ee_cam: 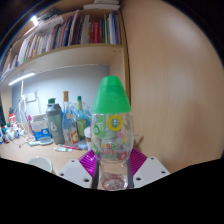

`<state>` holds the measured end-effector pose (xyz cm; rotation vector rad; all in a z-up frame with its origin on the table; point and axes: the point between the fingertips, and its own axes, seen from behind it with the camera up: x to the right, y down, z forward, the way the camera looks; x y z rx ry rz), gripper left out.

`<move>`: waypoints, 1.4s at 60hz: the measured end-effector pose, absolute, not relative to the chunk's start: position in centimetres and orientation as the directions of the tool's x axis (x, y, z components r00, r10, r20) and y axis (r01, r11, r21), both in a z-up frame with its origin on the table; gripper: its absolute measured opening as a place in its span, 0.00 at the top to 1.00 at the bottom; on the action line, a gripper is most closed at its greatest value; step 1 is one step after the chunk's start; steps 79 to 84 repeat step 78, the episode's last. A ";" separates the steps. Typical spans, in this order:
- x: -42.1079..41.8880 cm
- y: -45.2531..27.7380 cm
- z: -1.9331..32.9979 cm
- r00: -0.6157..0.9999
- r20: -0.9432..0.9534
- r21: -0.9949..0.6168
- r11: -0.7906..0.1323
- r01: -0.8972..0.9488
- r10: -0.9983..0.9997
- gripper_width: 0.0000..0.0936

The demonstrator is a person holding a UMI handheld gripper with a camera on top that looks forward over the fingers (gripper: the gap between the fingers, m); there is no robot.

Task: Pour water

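Observation:
A clear plastic bottle (111,135) with a green cap and a colourful printed label stands upright between my gripper's (112,162) fingers. Both magenta pads (88,160) press on its lower sides, so the gripper is shut on it. The bottle appears lifted above the wooden desk (40,152). Its clear base shows between the fingertips. No cup or other vessel shows in this view.
Several bottles and jars (62,122) stand at the back left of the desk. A shelf of books (70,35) hangs above them. A light wooden panel (175,90) fills the right side.

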<state>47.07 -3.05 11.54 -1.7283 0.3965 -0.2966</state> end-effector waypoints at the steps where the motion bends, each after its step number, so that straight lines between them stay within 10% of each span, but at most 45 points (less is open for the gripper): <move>1: 47.4 -3.1 11.1 0.906 -0.020 -0.982 -0.164 -0.098 -0.422 0.56; 26: 47.9 -3.9 7.9 0.894 -0.024 -0.981 -0.162 -0.107 -0.447 0.47; 34: 47.7 -5.9 6.5 0.871 -0.055 -0.948 -0.249 -0.200 -0.489 0.08; 84: 16.1 -34.8 22.4 0.921 -0.003 -0.925 -0.348 -0.151 -0.390 0.09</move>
